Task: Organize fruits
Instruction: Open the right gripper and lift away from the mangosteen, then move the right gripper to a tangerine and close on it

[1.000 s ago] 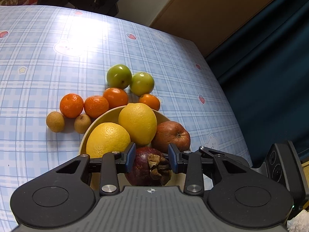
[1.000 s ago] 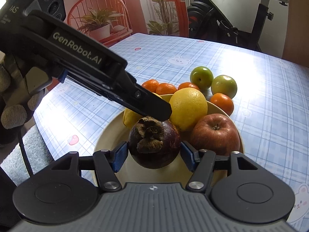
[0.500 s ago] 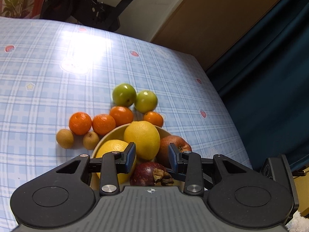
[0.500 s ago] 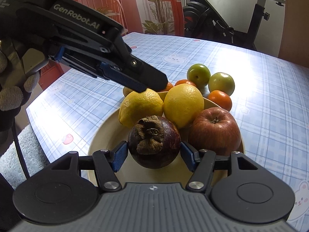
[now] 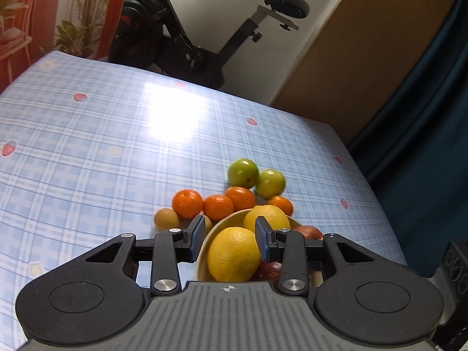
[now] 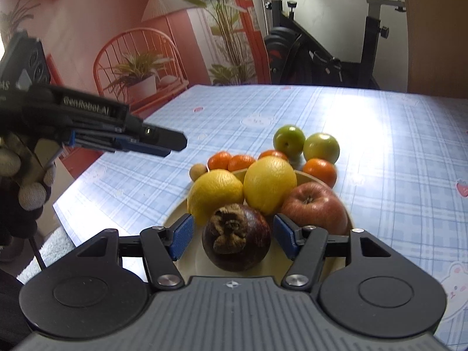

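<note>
Above plate [image 6: 187, 260], left hand-held gripper [image 6: 175, 143] level.

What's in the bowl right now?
The bowl holds two lemons, a red apple and a dark mangosteen at the front. The fruit covers most of the bowl floor, so anything small underneath is hidden.

Strong white glare is thrown across the glossy blue checked tablecloth [image 5: 172, 125]; edges are bent by fisheye distortion, and slight motion blur is seen.
</note>
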Demonstrator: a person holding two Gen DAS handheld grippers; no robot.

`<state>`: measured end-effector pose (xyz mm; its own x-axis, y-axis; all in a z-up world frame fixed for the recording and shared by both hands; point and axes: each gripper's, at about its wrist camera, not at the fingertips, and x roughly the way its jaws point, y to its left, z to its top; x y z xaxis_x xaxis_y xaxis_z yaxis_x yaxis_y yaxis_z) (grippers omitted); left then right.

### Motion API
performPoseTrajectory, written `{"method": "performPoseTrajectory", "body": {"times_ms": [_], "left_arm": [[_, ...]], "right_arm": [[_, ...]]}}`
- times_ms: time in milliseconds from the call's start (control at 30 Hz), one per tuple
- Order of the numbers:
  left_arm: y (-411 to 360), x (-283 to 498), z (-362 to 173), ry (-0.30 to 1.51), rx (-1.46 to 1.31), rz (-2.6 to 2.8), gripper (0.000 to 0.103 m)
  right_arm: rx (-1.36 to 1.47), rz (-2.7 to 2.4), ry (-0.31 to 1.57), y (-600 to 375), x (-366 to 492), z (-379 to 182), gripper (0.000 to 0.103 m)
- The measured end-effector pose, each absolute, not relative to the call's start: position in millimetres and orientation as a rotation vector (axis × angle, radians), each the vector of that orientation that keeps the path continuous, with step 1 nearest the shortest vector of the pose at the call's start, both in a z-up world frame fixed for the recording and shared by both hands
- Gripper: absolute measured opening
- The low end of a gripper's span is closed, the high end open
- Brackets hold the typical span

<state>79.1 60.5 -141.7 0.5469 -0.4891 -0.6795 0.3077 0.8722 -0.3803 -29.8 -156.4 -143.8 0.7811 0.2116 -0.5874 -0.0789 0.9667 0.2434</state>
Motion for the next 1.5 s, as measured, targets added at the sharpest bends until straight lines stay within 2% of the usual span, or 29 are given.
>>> {"method": "performPoseTrajectory", "body": {"times_ms": [267, 367, 500, 700, 1100, 1500], "left_arm": [[72, 79, -144, 0.84, -0.151, -0.353, 0.039], [79, 81, -144, 0.838, -0.153, -0.326, 0.039], [94, 89, -141, 0.833, -0.173, -0.288, 0.039], [111, 101, -124, 0.797, -0.188, -0.244, 0.039], [76, 134, -104, 0.756, -0.127, -0.294, 0.039], [59, 150, -123, 0.809, -0.089, -0.324, 0.039]], "right_arm": [[0.2, 0.107, 0.611, -172, -32, -134, 0.063], [0.211, 0.085, 0.602, -181, -32, -133, 0.057], [0.229, 0.066, 0.596, -191, -30, -132, 0.054], [0.189, 0.044, 0.591, -200, -21, -128, 0.054], [0.142, 0.026, 0.611, -226, 29, -130, 0.053], [0.183, 0.06, 0.661, -243, 53, -147, 0.053]]}}
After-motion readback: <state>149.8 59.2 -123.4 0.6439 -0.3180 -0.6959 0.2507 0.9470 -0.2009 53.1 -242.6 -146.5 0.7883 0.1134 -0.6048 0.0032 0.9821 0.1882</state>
